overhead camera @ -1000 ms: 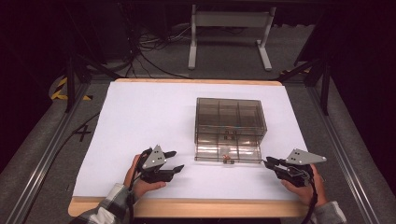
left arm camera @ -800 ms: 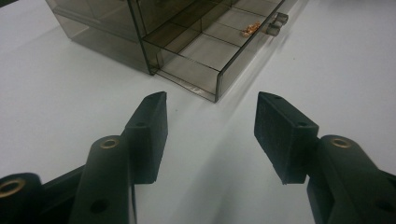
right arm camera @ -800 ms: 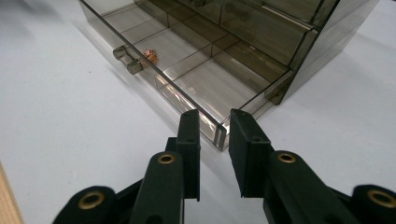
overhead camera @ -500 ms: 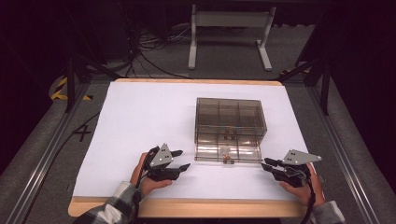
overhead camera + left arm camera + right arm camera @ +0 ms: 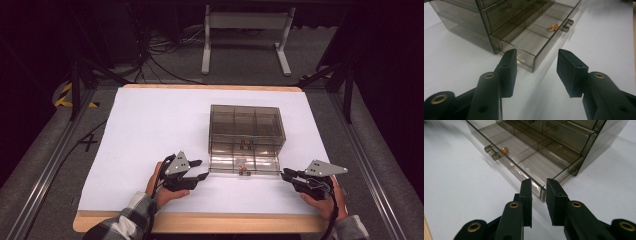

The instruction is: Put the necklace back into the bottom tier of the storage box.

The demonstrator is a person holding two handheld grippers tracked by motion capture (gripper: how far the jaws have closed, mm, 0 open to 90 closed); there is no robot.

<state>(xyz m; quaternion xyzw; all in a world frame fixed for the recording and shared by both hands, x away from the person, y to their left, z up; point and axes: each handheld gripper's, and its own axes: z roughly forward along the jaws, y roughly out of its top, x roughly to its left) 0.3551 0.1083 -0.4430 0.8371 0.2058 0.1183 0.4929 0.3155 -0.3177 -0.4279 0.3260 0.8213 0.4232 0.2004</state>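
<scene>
A white sheet (image 5: 165,130) covers a wooden tabletop (image 5: 200,222), beyond whose far edge a white 2-legged stand (image 5: 245,35) rises from the dark floor beside black cables (image 5: 155,60), with yellow-black tape (image 5: 67,95) off its far-left corner and metal rails (image 5: 42,175) flanking it.

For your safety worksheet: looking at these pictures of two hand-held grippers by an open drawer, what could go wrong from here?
1. The drawer stands pulled out; a push from the right gripper at its corner alone might skew or jam it.
2. The small copper piece lies loose near the front wall and could slide or bounce.
3. The light cabinet may slip on the white sheet.
</scene>
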